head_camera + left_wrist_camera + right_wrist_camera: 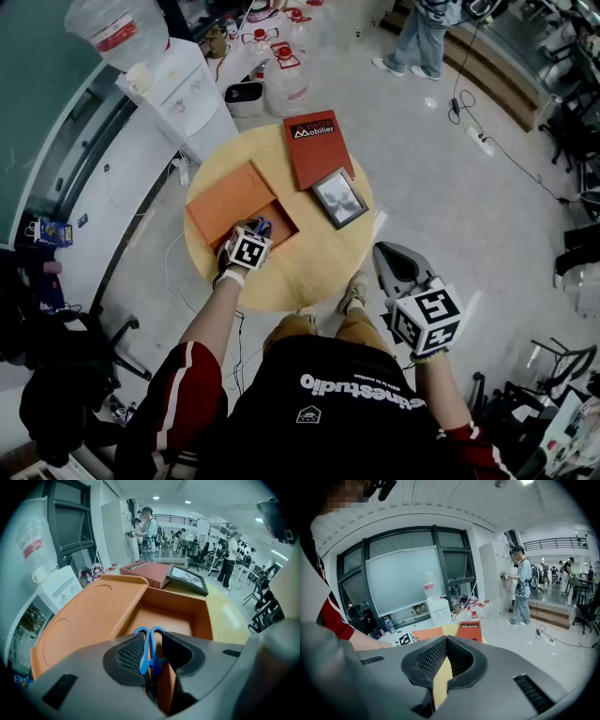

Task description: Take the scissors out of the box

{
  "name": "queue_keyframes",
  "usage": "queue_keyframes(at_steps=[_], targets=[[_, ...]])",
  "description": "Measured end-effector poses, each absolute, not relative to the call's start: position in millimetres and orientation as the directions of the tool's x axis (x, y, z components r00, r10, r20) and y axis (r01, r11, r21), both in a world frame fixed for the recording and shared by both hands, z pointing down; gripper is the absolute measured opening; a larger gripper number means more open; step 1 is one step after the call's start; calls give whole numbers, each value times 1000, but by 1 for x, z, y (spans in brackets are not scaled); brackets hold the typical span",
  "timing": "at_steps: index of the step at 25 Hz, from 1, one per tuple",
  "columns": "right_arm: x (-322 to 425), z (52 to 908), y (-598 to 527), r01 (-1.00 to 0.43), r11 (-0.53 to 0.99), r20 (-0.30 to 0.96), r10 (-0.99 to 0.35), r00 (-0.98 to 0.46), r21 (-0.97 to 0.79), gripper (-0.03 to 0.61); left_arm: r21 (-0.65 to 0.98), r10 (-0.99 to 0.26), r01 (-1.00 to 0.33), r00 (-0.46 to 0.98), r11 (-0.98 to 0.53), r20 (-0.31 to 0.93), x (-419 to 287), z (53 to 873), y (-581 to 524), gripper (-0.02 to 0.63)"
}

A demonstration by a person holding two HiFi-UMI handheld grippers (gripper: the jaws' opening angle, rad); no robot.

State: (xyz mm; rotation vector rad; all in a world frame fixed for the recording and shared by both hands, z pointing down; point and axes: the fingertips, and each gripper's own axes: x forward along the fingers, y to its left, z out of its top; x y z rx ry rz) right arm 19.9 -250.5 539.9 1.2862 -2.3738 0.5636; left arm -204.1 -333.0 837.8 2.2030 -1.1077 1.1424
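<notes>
The scissors (149, 648) lie in the box (187, 616), at its near end, blue handle loops pointing away from the person toward the far wall. Their long axis runs along the left gripper's (153, 641) line of sight; the blades are hidden under its jaws. That gripper dips steeply into the box with its jaws apart, one on each side of the handles. The loops sit close against the left pad (129, 653) with a gap to the right one, so nothing is clamped

The box floor beyond the loops is bare up to the far wall. An orange wall edge rises just under the right jaw. The lid (89, 616) lies flat and open on the left, joined to the box

The box sits on the left part of the round counter (309, 272). A red book (317, 145) lies at the far edge and a dark frame (339, 198) just right of the box, apart from it. The near right of the counter is bare wood

The right gripper (446, 641) hangs off the counter's near right edge, over the floor, jaw tips together and holding nothing
</notes>
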Motion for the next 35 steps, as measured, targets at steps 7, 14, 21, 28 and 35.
queue_keyframes(at_steps=[7, 14, 21, 28, 35], targets=[[17, 544, -253, -847, 502, 508, -691, -513, -172, 28, 36, -378, -801, 321, -598, 868, -202, 857, -329, 137], [15, 546, -253, -846, 501, 509, -688, -517, -182, 28, 56, -375, -802, 338, -595, 863, -202, 855, -331, 121], [15, 543, -251, -845, 504, 505, -690, -518, -178, 28, 71, -355, -772, 368, -631, 859, -198, 855, -324, 91], [18, 540, -245, -846, 505, 500, -695, -516, -172, 28, 15, -411, -770, 357, -638, 839, -198, 834, -322, 91], [13, 530, -238, -837, 522, 481, -699, -529, -162, 28, -25, -467, -771, 359, -637, 808, -199, 808, -315, 91]])
